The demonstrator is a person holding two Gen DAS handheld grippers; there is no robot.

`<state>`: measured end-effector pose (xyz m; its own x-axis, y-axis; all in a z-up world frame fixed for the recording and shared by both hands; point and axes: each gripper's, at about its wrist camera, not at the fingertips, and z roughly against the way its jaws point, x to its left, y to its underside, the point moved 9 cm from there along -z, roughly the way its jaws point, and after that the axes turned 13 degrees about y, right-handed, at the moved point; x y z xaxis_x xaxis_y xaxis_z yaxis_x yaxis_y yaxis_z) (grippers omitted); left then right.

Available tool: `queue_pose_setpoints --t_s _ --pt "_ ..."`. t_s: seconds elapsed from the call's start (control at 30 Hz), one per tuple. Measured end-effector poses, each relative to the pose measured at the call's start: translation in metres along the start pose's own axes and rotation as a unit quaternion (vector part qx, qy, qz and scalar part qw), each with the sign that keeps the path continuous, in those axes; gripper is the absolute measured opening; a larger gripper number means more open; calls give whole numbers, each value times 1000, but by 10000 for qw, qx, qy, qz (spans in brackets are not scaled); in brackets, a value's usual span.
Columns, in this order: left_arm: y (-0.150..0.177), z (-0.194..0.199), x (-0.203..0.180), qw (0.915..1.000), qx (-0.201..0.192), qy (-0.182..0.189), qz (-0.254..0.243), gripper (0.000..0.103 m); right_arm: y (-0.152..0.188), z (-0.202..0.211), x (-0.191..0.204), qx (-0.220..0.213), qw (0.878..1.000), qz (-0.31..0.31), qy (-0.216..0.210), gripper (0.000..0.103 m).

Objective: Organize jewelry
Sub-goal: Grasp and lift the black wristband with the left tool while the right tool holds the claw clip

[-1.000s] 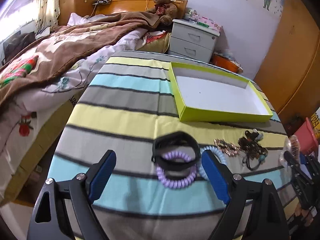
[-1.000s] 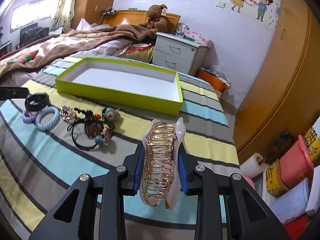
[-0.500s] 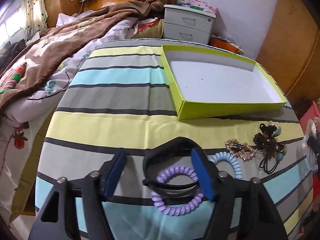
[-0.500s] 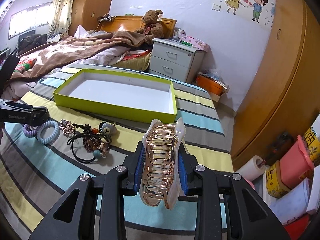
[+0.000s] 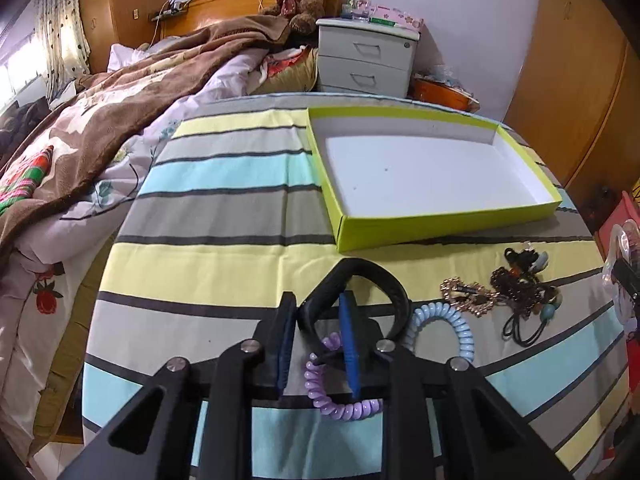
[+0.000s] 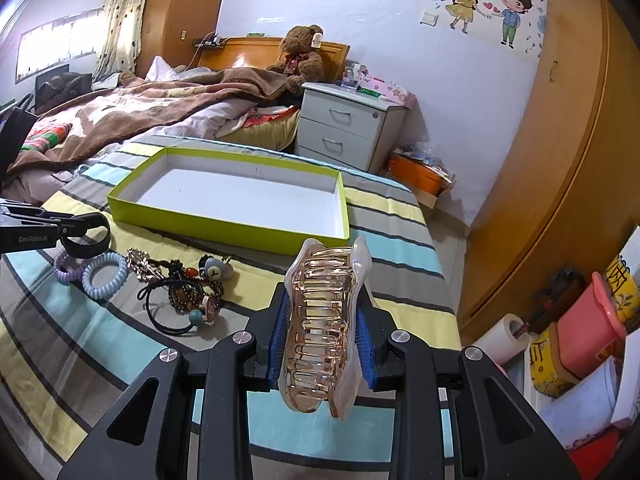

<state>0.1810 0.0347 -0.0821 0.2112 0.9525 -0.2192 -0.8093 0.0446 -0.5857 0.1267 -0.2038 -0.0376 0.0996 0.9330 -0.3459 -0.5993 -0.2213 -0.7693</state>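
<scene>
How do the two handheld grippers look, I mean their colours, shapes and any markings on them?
Both look alike. The left gripper and the right gripper have matte black angular frames with triangular cut-outs and round silver bolts at the joints. The fingers carry ribbed blue pads. In the right wrist view, the left gripper's black side shows small pale lettering, too small to read surely. No cables or sleeves are visible.

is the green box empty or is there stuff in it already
Empty. The green box shows only its bare white floor in both views; the black band, coil ties and hair clip are all outside it.
</scene>
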Motion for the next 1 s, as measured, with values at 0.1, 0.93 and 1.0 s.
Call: queue_pose_setpoints --t_s 0.1,0.93,1.0 --pt "-3 7 -3 10000 -80 14 -28 19 -4 3 -3 -48 10000 -26 20 31" --pt "-55 50 -22 9974 -681 150 -165 19 -64 11 -10 -572 9983 66 0 31" --pt "-61 47 -24 9972 -706 184 -166 19 -72 4 -7 -577 9982 156 -22 31"
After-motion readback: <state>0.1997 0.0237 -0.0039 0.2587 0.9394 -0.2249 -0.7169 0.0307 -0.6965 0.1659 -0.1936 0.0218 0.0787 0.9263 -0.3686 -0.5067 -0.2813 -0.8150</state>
